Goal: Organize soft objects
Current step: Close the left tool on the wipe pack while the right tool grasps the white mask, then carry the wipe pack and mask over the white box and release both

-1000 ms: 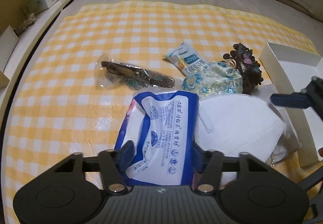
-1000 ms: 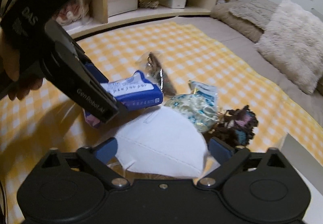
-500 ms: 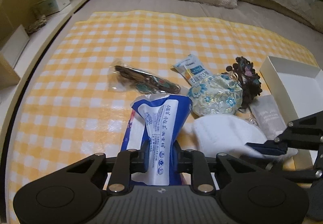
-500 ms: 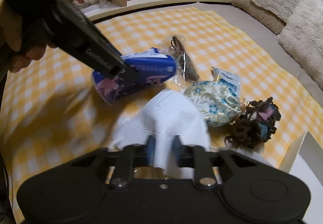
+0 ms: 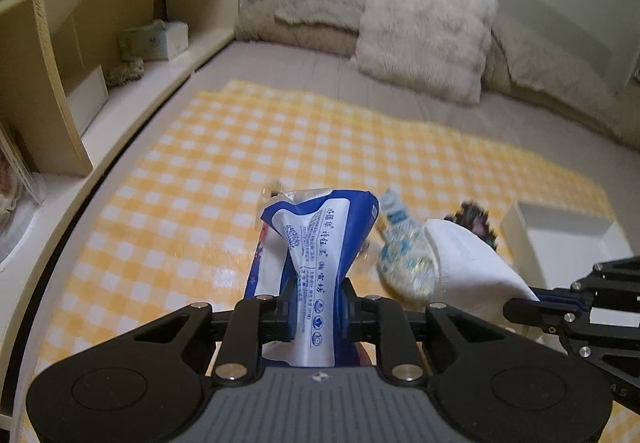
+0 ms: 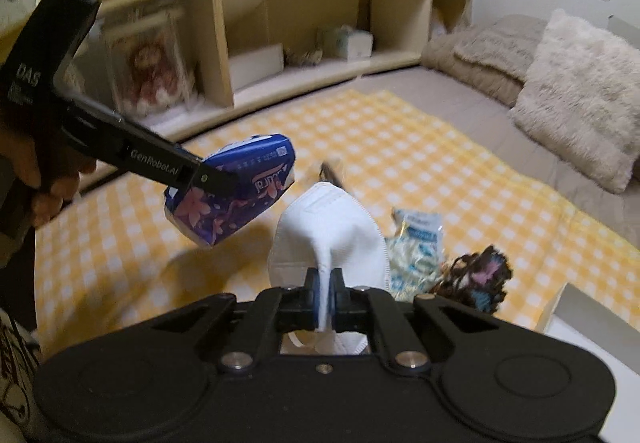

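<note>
My left gripper (image 5: 318, 301) is shut on a blue and white soft packet (image 5: 320, 239) and holds it above the yellow checked cloth (image 5: 240, 163); the packet also shows in the right wrist view (image 6: 236, 191). My right gripper (image 6: 326, 287) is shut on a white face mask (image 6: 326, 231), lifted off the cloth; the mask also shows in the left wrist view (image 5: 468, 263). A floral pouch (image 5: 404, 263), a small light blue sachet (image 6: 420, 227) and a dark crocheted piece (image 6: 476, 275) lie on the cloth below.
An open white box (image 5: 560, 239) sits at the right edge of the cloth. A wooden shelf unit (image 5: 100, 43) with a tissue box (image 5: 156, 39) runs along the left. Fluffy pillows (image 5: 424, 31) lie at the back of the bed.
Both grippers have risen from the cloth, the left with the blue packet and the right with the white mask. One second ago both were open around these items; they closed on them.
</note>
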A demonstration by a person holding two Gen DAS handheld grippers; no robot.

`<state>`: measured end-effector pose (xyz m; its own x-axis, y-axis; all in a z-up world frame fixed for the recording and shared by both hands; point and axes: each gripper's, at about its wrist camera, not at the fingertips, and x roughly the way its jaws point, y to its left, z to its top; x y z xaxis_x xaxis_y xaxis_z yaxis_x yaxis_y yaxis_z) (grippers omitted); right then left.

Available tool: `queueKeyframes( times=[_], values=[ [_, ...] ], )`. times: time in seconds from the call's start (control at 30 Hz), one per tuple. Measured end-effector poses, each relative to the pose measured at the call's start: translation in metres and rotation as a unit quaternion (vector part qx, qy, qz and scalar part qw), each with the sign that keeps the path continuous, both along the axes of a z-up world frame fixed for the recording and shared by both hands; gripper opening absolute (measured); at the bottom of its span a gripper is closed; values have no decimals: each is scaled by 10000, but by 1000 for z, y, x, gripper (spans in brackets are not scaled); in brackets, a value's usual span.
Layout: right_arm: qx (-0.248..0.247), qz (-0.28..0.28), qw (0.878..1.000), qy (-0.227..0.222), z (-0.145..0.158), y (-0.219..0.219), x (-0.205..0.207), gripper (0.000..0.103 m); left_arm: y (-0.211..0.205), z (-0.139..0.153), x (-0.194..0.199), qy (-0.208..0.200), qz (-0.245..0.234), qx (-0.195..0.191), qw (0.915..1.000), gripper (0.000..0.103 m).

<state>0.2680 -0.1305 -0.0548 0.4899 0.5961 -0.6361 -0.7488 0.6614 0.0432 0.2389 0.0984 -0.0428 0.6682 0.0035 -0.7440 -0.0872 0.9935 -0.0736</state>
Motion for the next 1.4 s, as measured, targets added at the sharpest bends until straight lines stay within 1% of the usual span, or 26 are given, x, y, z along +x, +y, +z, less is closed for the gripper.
queueKeyframes(
  times=[0.17,0.27,0.43,0.53,0.73,0.87,0.93,1.13,1.23,1.33,1.4],
  values=[
    [254,-353,9989,-196,19,-22,-3,5,-10,18,-4,-381,49,-104,9992,21],
    [382,-644,9967,-319,30,-40,-6,5,-21,28,-4,-600,-7,-195,9980,21],
    [534,-1122,9908,-544,45,-75,-11,5,-49,39,2,-885,-239,-365,9951,21],
    [601,-1441,9858,-615,50,-100,-12,5,-69,43,5,-1012,-429,-556,9924,21],
    [616,-2046,9748,-640,50,-147,-18,5,-114,44,12,-1104,-818,-973,9857,21],
    [546,-2407,9674,-569,45,-178,-22,5,-146,37,17,-1024,-1102,-1199,9813,21],
    [509,-2561,9639,-525,42,-192,-24,5,-163,31,20,-918,-1234,-1395,9782,21],
    [403,-3026,9516,-351,33,-228,-28,5,-211,8,28,-517,-1565,-1911,9676,21],
    [364,-3194,9467,-220,26,-243,-28,5,-234,-10,32,-233,-1623,-2165,9624,21],
    [298,-3314,9430,-42,17,-253,-26,5,-252,-29,39,70,-1584,-2266,9610,21],
    [254,-3361,9414,80,11,-260,-25,5,-259,-40,43,198,-1534,-2214,9628,21]
  ],
)
